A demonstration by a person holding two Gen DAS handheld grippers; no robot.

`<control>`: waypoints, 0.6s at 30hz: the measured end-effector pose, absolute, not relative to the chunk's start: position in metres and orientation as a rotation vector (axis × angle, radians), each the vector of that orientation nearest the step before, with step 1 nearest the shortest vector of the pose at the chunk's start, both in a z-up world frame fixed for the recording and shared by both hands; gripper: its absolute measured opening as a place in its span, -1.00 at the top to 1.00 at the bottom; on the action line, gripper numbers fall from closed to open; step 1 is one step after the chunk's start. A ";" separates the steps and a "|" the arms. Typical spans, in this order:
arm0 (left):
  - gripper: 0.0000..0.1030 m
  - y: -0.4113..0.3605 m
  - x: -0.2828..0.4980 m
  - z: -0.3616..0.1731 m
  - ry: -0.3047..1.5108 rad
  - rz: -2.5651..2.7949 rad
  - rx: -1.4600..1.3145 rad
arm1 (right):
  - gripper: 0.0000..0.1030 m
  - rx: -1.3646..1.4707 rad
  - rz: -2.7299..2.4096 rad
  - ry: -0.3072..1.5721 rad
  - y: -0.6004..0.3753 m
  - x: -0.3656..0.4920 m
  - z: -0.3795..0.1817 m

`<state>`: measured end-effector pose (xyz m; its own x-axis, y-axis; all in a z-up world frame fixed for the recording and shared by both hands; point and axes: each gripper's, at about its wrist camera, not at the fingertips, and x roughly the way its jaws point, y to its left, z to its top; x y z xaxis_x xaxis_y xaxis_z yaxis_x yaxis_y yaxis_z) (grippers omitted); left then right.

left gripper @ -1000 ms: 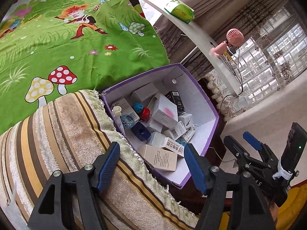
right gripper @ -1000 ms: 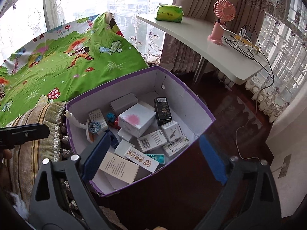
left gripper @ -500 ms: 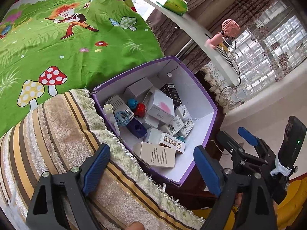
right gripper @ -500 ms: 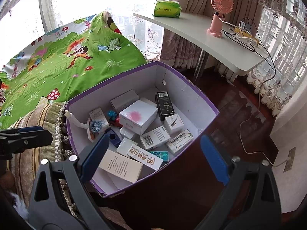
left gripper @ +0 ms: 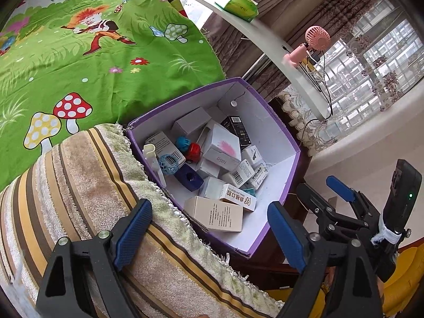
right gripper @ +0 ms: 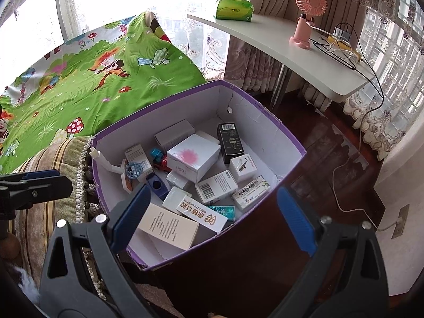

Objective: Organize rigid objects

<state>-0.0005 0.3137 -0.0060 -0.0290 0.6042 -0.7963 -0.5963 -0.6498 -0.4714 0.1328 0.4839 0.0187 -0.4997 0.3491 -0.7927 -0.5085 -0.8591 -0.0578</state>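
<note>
Jaws wide and empty, left gripper [left gripper: 209, 229] and right gripper [right gripper: 212, 212] tilt down over purple box [right gripper: 265, 111].

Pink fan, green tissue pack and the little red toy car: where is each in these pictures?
pink fan [right gripper: 310, 0]: right wrist view, on its round grille.
green tissue pack [right gripper: 233, 9]: right wrist view, on its front face.
red toy car [left gripper: 193, 151]: left wrist view, on its red body.

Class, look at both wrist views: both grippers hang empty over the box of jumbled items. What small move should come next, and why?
Probably lower the right gripper onto the beige carton at the near end of the purple box. It lies on top, nearest the open jaws, with nothing covering it. The left gripper hangs open, mostly over the striped cushion, farther from the pile.
</note>
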 end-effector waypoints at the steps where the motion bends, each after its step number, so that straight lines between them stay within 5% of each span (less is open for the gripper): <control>1: -0.74 0.314 0.000 -0.006 -0.009 1.799 -1.398 | -0.89 -1.181 2.346 0.250 0.484 0.133 0.019; 18: -0.74 0.313 0.000 -0.005 -0.008 1.799 -1.397 | -0.89 -1.183 2.352 0.245 0.483 0.133 0.019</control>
